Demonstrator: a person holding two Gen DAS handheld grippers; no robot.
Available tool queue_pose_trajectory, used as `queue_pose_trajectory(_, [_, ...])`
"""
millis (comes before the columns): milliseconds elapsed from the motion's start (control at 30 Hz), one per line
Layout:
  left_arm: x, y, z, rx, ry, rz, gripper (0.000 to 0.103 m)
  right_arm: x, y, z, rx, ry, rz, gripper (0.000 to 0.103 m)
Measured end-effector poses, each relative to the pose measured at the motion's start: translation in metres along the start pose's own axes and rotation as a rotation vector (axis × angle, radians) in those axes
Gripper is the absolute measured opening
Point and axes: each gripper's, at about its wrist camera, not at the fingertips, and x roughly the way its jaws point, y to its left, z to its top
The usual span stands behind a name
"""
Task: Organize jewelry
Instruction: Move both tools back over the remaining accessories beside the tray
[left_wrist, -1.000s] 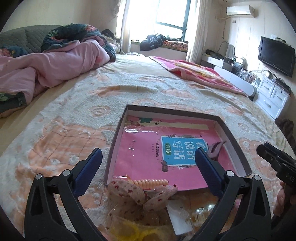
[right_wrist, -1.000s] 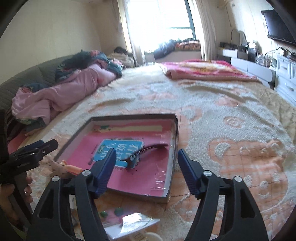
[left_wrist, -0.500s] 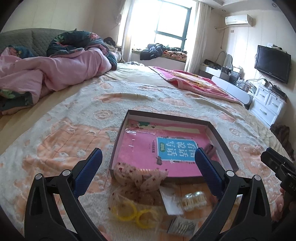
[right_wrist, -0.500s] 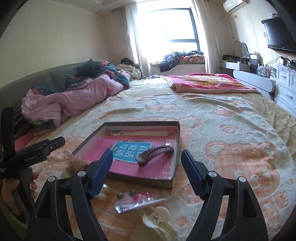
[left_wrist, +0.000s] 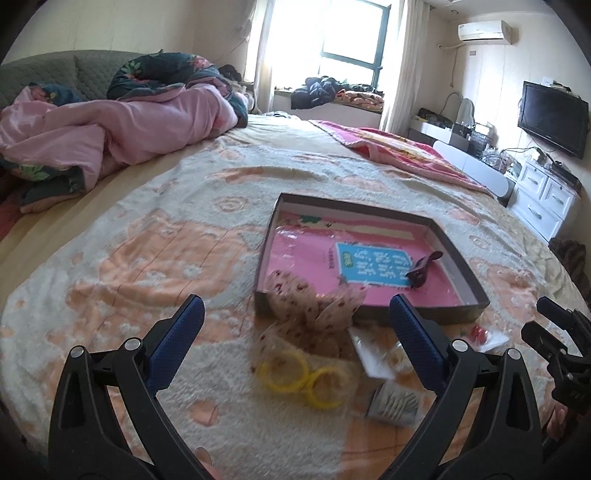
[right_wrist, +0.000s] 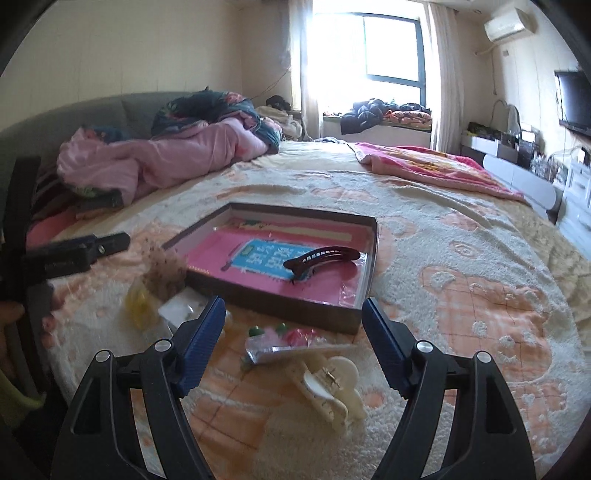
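I have both grippers hovering over the bedspread (left_wrist: 155, 258), each with its jaws spread wide and nothing between them.

Out past my left gripper (left_wrist: 295, 332), dead ahead between the blue pads, lies a floral fabric scrunchie (left_wrist: 314, 306) leaning on the near wall of the shallow box (left_wrist: 369, 314). Closer in, just inside the jaw gap, sits a clear bag with two yellow rings (left_wrist: 303, 376). By the right pad I see a white card (left_wrist: 369, 358) and a small packet with a comb-like piece (left_wrist: 393, 400); both are too blurred to name more exactly.

From my right gripper (right_wrist: 293, 332), the box (right_wrist: 295, 306) lies just beyond the fingertips, its near wall spanning the gap. A dark brown hair clip (right_wrist: 321, 256) rests inside it on the pink liner, ahead and slightly right of centre. Nearer, between the pads, lies a small clear packet with red and green pieces (right_wrist: 288, 339), and below it, close to the right finger, a cream claw clip (right_wrist: 332, 387) on the bedspread. The yellow rings appear beyond the left pad.
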Motion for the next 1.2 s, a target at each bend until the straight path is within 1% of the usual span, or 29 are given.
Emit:
queue_pose_trajectory(133, [-0.004,0.006,-0.008,0.001,0.019,0.005,0.092,0.003,0.005,-0.008,-0.036,0.028,-0.016,0.074])
queue_pose_trajectory(300, [-0.008,0.005,-0.021,0.027,0.041,-0.015,0.092,0.012,0.008,-0.017,-0.091,0.068,-0.049,0.074])
queue_pose_trajectory(467, [-0.007,-0.007,-0.032,0.070,0.070,-0.051,0.092,0.022,0.011,-0.024,-0.162,0.103,-0.096,0.074])
queue_pose_trajectory(667, [-0.001,-0.032,-0.046,0.137,0.106,-0.112,0.091,0.037,0.014,-0.031,-0.235,0.134,-0.129,0.072])
queue_pose_trajectory(800, [0.006,-0.047,-0.057,0.182,0.131,-0.150,0.091,0.048,0.017,-0.031,-0.292,0.142,-0.138,0.072])
queue_pose_trajectory(867, [0.009,-0.052,-0.060,0.198,0.140,-0.160,0.091,0.053,0.018,-0.029,-0.307,0.142,-0.127,0.072])
queue_pose_trajectory(900, [0.012,-0.055,-0.062,0.205,0.146,-0.167,0.090,0.056,0.019,-0.028,-0.317,0.141,-0.121,0.069])
queue_pose_trajectory(967, [0.015,-0.058,-0.063,0.214,0.151,-0.178,0.085,0.061,0.020,-0.027,-0.334,0.149,-0.108,0.060])
queue_pose_trajectory(1033, [0.018,-0.062,-0.064,0.221,0.155,-0.192,0.083,0.066,0.018,-0.027,-0.337,0.159,-0.100,0.043])
queue_pose_trajectory(1067, [0.019,-0.064,-0.065,0.226,0.156,-0.196,0.082,0.068,0.016,-0.027,-0.330,0.166,-0.087,0.039])
queue_pose_trajectory(1167, [0.025,-0.070,-0.068,0.240,0.167,-0.214,0.074,0.068,0.013,-0.026,-0.311,0.159,-0.080,0.032])
queue_pose_trajectory(1200, [0.026,-0.072,-0.068,0.241,0.170,-0.217,0.073,0.068,0.012,-0.025,-0.309,0.154,-0.082,0.019])
